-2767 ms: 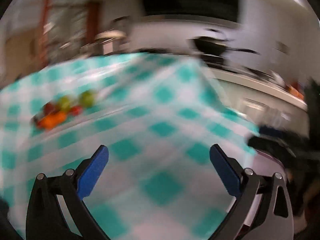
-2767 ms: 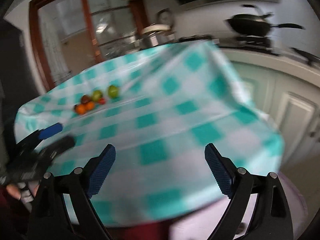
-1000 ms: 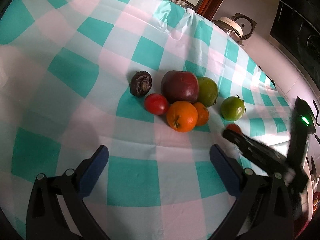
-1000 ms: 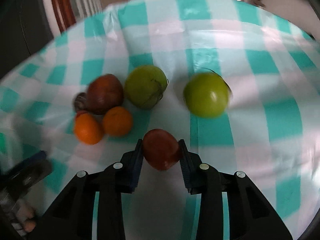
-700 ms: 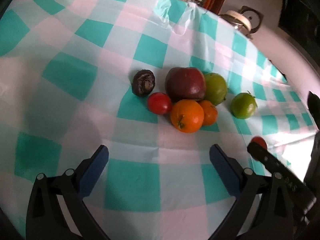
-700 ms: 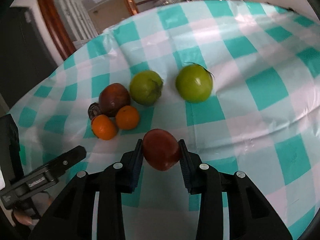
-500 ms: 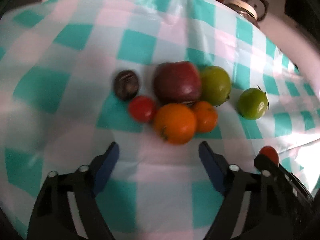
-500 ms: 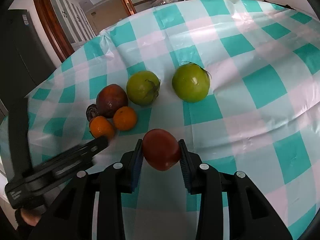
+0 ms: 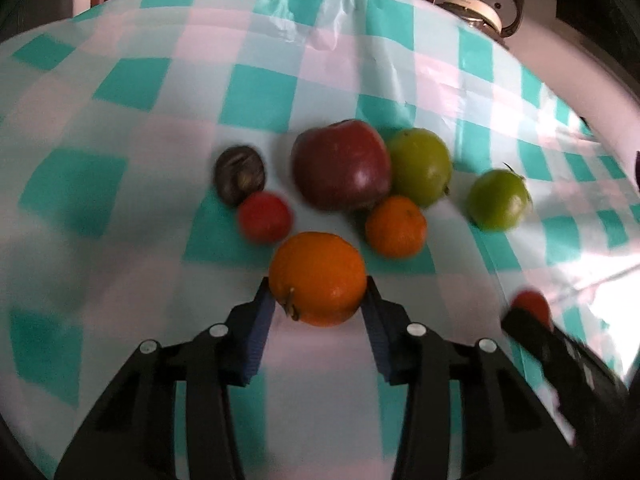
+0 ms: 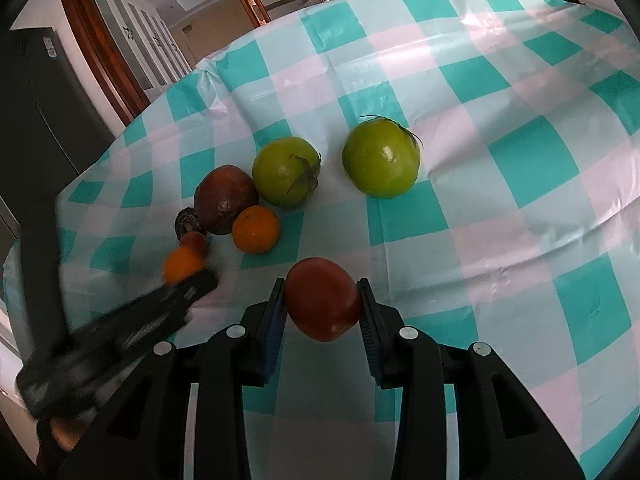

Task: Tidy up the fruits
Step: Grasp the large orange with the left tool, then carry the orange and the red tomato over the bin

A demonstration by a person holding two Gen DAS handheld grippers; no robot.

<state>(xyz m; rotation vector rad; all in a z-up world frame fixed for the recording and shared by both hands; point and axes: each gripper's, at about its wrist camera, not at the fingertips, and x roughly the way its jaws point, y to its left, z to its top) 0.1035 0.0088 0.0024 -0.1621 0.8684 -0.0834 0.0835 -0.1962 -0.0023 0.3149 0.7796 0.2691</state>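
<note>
My left gripper (image 9: 318, 298) is shut on a large orange (image 9: 318, 278) at the near side of a fruit cluster on the checked tablecloth (image 9: 132, 80). Behind it lie a small red tomato (image 9: 264, 216), a dark wrinkled fruit (image 9: 239, 174), a red apple (image 9: 342, 164), a small orange (image 9: 395, 226) and two green tomatoes (image 9: 420, 166) (image 9: 498, 199). My right gripper (image 10: 322, 300) is shut on a red tomato (image 10: 322, 298), held in front of the cluster; the green tomatoes (image 10: 380, 158) (image 10: 286, 170) lie beyond it. The left gripper (image 10: 176, 276) shows there with the orange.
The table is round and its cloth (image 10: 520, 168) drops off at the edges. A kettle (image 9: 480, 8) stands on a counter behind. A wooden door frame (image 10: 100, 40) and a dark cabinet (image 10: 40, 120) stand beyond the table's far side.
My left gripper moved forward and closed on the large orange. My right gripper still holds the red tomato, almost unmoved.
</note>
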